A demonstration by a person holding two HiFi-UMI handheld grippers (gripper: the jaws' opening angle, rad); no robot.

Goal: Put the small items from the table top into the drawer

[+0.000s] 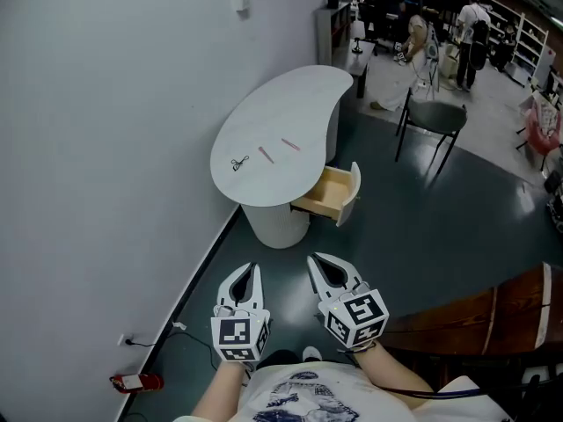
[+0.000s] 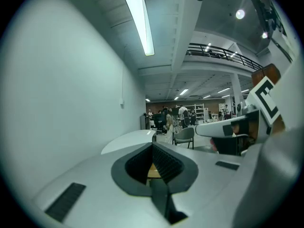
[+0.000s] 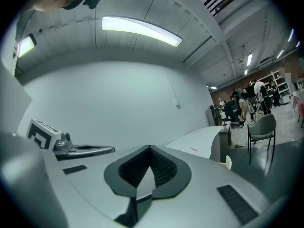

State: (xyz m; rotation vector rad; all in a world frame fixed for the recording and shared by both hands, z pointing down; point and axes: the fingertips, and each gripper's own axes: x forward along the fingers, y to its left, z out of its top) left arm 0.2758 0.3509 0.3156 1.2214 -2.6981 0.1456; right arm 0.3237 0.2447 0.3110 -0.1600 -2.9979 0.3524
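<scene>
A white kidney-shaped table (image 1: 290, 104) stands by the wall, well ahead of me. On its top lie a small dark wiry item (image 1: 239, 162) and two thin pink sticks (image 1: 266, 154) (image 1: 290, 144). Its wooden drawer (image 1: 327, 193) is pulled open under the near right edge. My left gripper (image 1: 256, 268) and right gripper (image 1: 310, 259) are side by side near my body, well short of the table, both shut with nothing in them. The left gripper view shows the tabletop (image 2: 128, 139) over closed jaws; the right gripper view shows the tabletop (image 3: 199, 139) too.
A grey wall (image 1: 97, 148) runs along the left. A dark chair (image 1: 433, 121) stands to the table's right, with people and shelves beyond. A brown wooden surface (image 1: 493, 315) is at my right. A red object (image 1: 136, 381) and a cable lie by the wall's foot.
</scene>
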